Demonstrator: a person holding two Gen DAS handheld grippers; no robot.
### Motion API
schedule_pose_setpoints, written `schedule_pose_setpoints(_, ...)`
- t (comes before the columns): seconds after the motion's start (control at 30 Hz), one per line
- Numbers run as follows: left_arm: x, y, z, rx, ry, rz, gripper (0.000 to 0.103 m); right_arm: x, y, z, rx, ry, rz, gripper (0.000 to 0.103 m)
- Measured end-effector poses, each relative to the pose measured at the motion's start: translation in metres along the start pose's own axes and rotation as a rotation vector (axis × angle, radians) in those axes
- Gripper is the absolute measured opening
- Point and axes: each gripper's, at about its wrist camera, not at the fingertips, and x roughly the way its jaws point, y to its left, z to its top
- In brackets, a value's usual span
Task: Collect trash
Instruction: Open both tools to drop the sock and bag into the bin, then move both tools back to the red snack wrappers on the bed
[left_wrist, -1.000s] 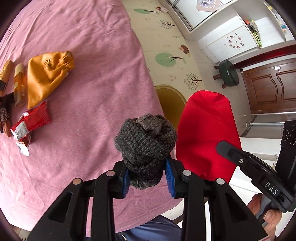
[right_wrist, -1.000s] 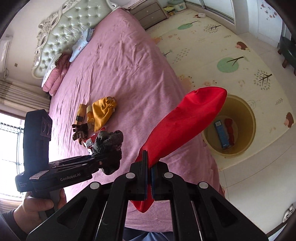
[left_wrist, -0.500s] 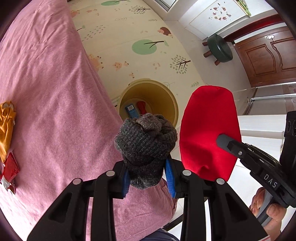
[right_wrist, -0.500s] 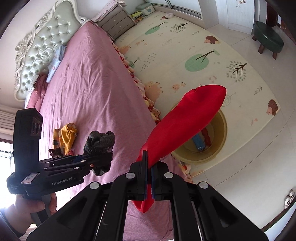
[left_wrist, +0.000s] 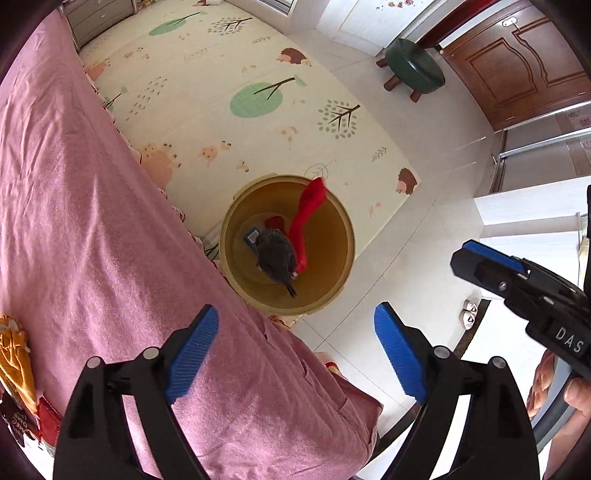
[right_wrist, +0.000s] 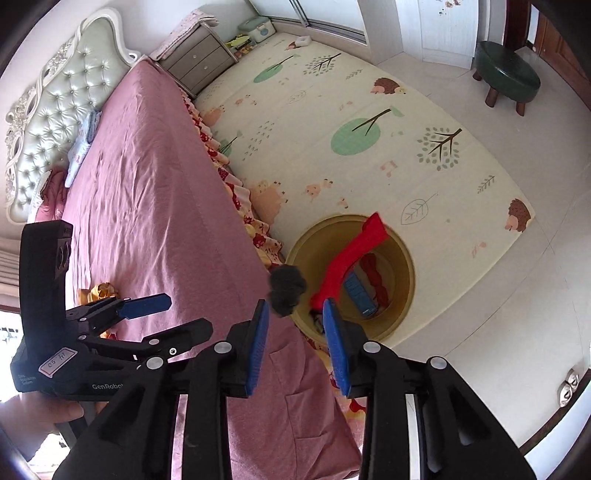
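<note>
Two socks (left_wrist: 277, 254), dark grey and red

Pink bed (left_wrist: 92, 221), cream play mat (left_wrist: 229, 96) with green trees and hedgehogs, mustard-yellow bin (left_wrist: 332, 266), bright red sock (left_wrist: 304, 218), dark grey sock (left_wrist: 275, 254), blue-padded black fingers (left_wrist: 192, 350).

Bedspread (left_wrist: 92, 229): pink woven cloth, matt, softly creased. Bin (left_wrist: 343, 236): yellow plastic, smooth, slight sheen. Red sock (left_wrist: 304, 218): smooth matt cloth. Grey sock (left_wrist: 275, 256): coarse, fuzzy knit. Left gripper (left_wrist: 295, 350): matt black plastic, metal rivets, ribbed blue fingertips (left_wrist: 192, 349). Right gripper (right_wrist: 297, 345): likewise. Headboard (right_wrist: 55, 99): glossy tufted leather-look upholstery. Floor tiles (right_wrist: 498, 332): polished. Door (left_wrist: 517, 62): varnished wood.
</note>
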Motion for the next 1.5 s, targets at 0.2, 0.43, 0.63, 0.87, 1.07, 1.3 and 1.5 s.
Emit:
schedule_pose_setpoints(0.2,-0.004,0.01,-0.005,-0.032,0.011,-0.003,0.086,-0.002,-0.001,-0.003,0.032,0.011,-0.002,0.031)
schedule_pose_setpoints(0.43,-0.019,0.023,-0.025,-0.051,-0.011,-0.002,0.086,-0.002,0.03,-0.009,0.001,0.02,0.027,0.031)
schedule_pose_setpoints(0.63,-0.044,0.041,-0.054,-0.093,-0.058,0.011,0.086,-0.004,0.074,-0.017,-0.06,0.023,0.069,0.034)
schedule_pose_setpoints(0.87,-0.073,0.077,-0.109,-0.184,-0.104,0.026,0.086,0.001,0.142,-0.041,-0.158,0.055,0.129,0.034)
schedule_pose_setpoints(1.07,-0.095,0.128,-0.171,-0.321,-0.139,0.047,0.086,0.012,0.204,-0.07,-0.251,0.096,0.177,0.034)
schedule_pose_setpoints(1.3,-0.118,0.192,-0.246,-0.487,-0.168,0.071,0.086,0.025,0.275,-0.109,-0.332,0.138,0.233,0.034)
schedule_pose_setpoints(1.5,-0.129,0.241,-0.295,-0.61,-0.186,0.071,0.086,0.043,0.328,-0.138,-0.391,0.184,0.25,0.034)
